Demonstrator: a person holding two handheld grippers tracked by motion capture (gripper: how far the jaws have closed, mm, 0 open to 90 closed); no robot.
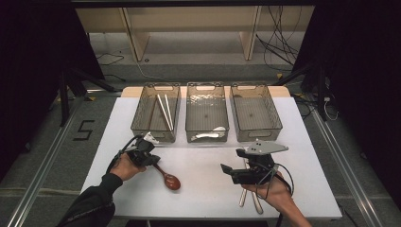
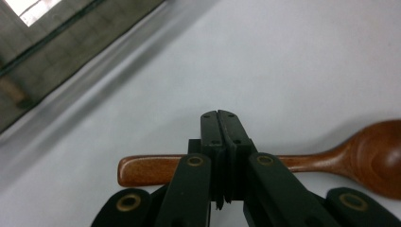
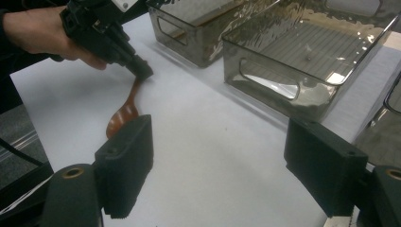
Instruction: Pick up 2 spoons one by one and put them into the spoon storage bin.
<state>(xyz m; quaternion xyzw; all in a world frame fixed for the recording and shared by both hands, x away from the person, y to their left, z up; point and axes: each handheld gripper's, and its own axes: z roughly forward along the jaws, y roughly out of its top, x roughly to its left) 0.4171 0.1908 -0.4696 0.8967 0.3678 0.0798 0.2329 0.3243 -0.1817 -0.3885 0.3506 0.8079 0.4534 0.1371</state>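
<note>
A brown wooden spoon (image 1: 170,179) lies on the white table (image 1: 203,194), its bowl toward the front. My left gripper (image 1: 151,161) is shut on the handle near its end. In the left gripper view the jaws stand pressed together (image 2: 220,118) with the handle crossing under them and the spoon bowl (image 2: 373,156) off to the right. The right gripper view shows the left gripper (image 3: 142,73) pinching the spoon (image 3: 124,113) from above. My right gripper (image 1: 229,171) hovers low over the table at the right. It is open (image 3: 222,156) with nothing between its pads.
Three clear grey bins stand in a row at the back. The left bin (image 1: 137,125) holds pale chopsticks (image 1: 164,111), the middle bin (image 1: 189,113) a white spoon (image 1: 210,135), and the right bin (image 1: 276,125) looks bare. Metal utensils (image 1: 250,201) lie under the right hand.
</note>
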